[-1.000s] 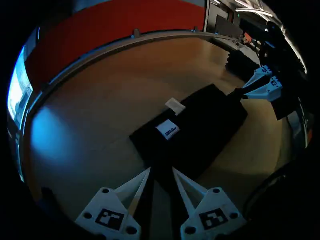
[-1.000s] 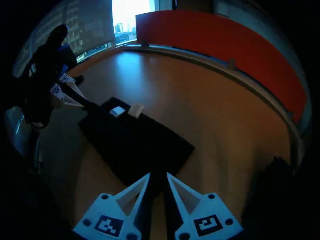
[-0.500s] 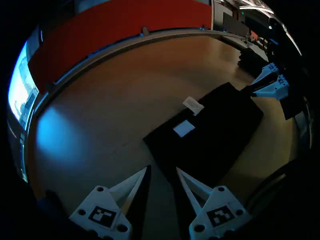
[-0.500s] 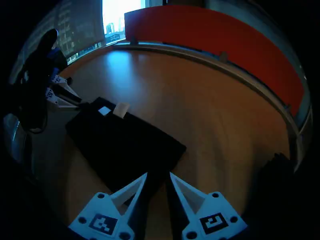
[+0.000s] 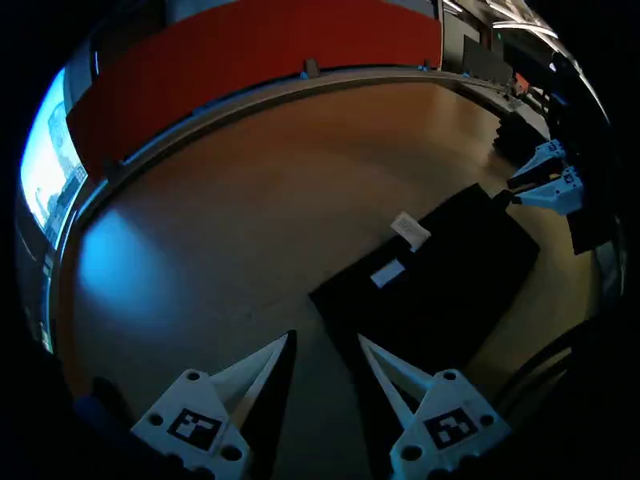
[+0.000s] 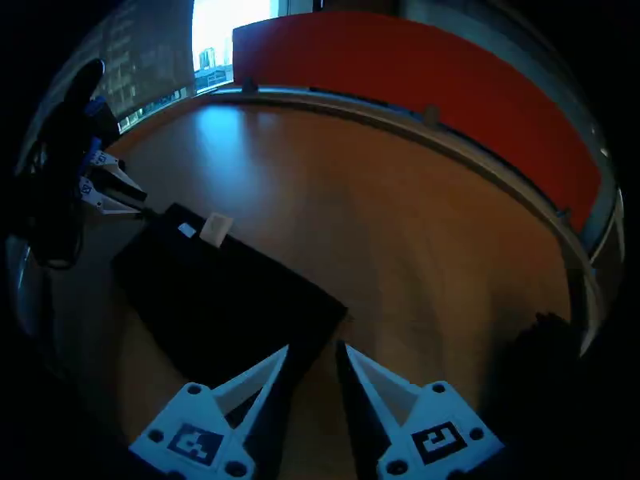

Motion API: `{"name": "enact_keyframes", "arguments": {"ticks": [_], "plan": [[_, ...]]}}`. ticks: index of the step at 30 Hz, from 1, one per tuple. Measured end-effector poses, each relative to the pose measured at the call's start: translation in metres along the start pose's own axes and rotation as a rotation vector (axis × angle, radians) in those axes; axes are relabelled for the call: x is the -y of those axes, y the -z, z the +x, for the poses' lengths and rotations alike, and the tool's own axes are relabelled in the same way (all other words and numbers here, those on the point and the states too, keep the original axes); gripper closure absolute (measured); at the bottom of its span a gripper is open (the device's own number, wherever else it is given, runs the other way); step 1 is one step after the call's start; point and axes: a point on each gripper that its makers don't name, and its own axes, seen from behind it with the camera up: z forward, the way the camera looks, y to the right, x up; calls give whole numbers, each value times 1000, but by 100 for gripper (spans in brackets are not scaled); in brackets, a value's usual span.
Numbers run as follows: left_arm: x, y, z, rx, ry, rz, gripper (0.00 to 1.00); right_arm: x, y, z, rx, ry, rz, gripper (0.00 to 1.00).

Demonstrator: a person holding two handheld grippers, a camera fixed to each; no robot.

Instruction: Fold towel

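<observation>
A black towel (image 5: 436, 276) lies flat as a folded rectangle on the wooden table (image 5: 240, 208), with a white tag (image 5: 410, 228) and a smaller label (image 5: 388, 274) near one edge. My left gripper (image 5: 323, 337) is open, its tips just short of the towel's near corner. In the left gripper view my right gripper (image 5: 518, 186) sits at the towel's far corner. In the right gripper view the towel (image 6: 216, 296) lies ahead to the left. The right gripper (image 6: 313, 348) is open beside its near corner. The left gripper (image 6: 142, 206) is at the far corner, by the tag (image 6: 216, 228).
A red partition (image 5: 240, 48) runs along the table's far rim, with bright windows (image 6: 232, 32) beyond. Dark objects sit at the table's far right (image 5: 516, 136) and near the right gripper's right side (image 6: 544, 352). Bare wood stretches between the towel and the partition.
Both grippers, which were pinching the towel's corners, have opened and drawn back. The towel has settled flat and sits farther from each camera.
</observation>
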Motion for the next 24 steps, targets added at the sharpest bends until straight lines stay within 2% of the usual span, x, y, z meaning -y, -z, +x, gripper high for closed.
{"name": "enact_keyframes", "arguments": {"ticks": [6, 8, 10, 12, 14, 16, 24], "plan": [[7, 1, 5, -7, 8, 17, 46, -4, -3, -1, 3, -5, -13, 62], [8, 2, 5, -5, 11, 19, 33, -5, -3, 0, 1, -8, -17, 62], [9, 3, 5, -6, 14, 18, 28, -5, -2, 2, -5, -11, -18, 57], [11, 5, 5, -8, 17, 20, 17, -6, 0, 3, -11, -14, -22, 37], [12, 6, 5, -11, 21, 26, 12, -8, 2, 5, -18, -15, -31, 25], [14, 8, 5, -12, 26, 30, 7, -8, 4, 6, -21, -19, -31, 18], [9, 18, 2, -19, 63, 22, 7, 1, 16, 3, -33, -38, -20, 16]]}}
